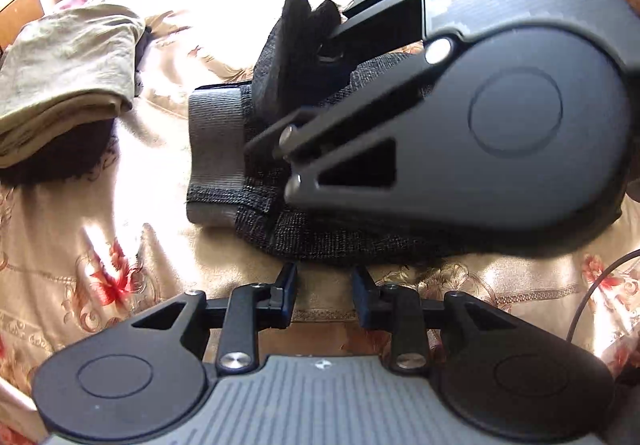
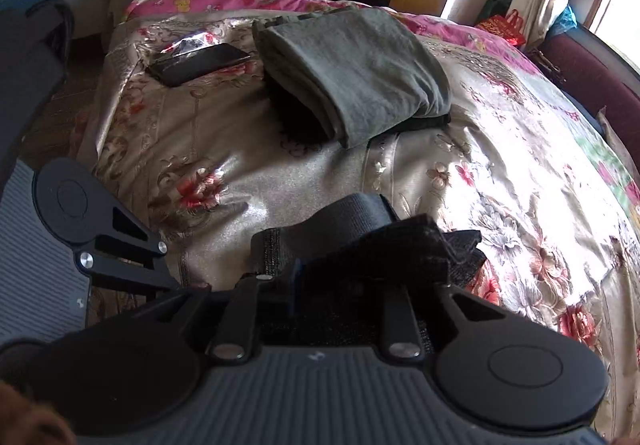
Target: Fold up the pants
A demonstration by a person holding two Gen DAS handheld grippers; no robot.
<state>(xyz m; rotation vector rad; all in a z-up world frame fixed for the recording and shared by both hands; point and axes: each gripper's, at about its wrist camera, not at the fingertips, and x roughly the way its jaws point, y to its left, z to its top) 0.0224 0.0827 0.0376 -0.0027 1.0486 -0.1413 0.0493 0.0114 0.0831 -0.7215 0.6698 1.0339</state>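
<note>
L gripper [image 1: 324, 295]: jaws apart, nothing between, just short of black pants [image 1: 304, 221] bundled on floral bedspread [image 1: 120, 245]. R gripper [image 2: 340, 285] over pants, fabric bunched between fingers; can't tell if clamped. Beyond: folded grey-green garment [image 2: 360, 73], phone [image 2: 200, 63].

pants [image 2: 360, 241] on bed [image 2: 248, 165], towel [image 2: 352, 73] behind

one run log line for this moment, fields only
step: folding black pants | left gripper: open, empty, by pants edge | right gripper: fabric between jaws | nearby: folded green cloth
</note>
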